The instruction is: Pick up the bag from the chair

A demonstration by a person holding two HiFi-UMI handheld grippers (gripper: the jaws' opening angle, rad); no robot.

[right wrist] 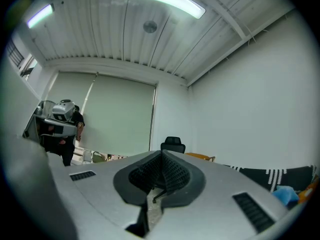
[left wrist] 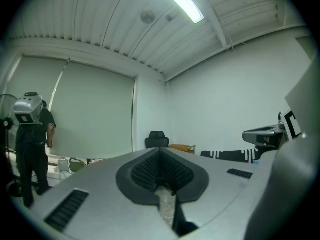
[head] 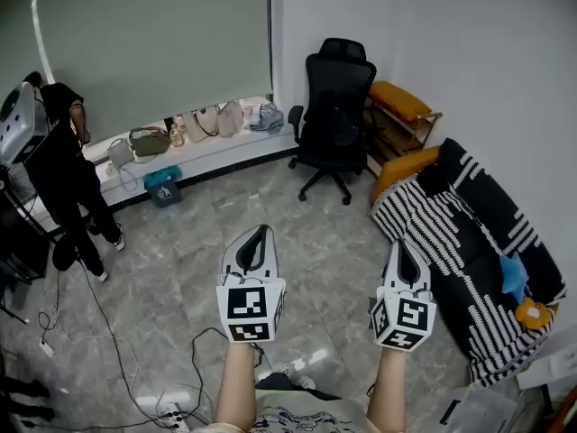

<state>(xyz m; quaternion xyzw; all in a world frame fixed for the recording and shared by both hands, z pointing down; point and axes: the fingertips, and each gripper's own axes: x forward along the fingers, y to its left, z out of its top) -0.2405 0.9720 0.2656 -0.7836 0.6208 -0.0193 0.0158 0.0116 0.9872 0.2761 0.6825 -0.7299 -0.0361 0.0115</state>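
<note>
Jaws: left gripper (head: 261, 232), right gripper (head: 398, 245) both closed, empty.
Chair (head: 332, 106): well ahead of both.
Bags (head: 219, 120): on ledge (head: 207, 157) left of chair.
Progress: judged not begun; approach and grasp remain.

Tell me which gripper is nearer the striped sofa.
Right. The right gripper hovers just beside the striped sofa. The left gripper is farther off, over the floor.
</note>
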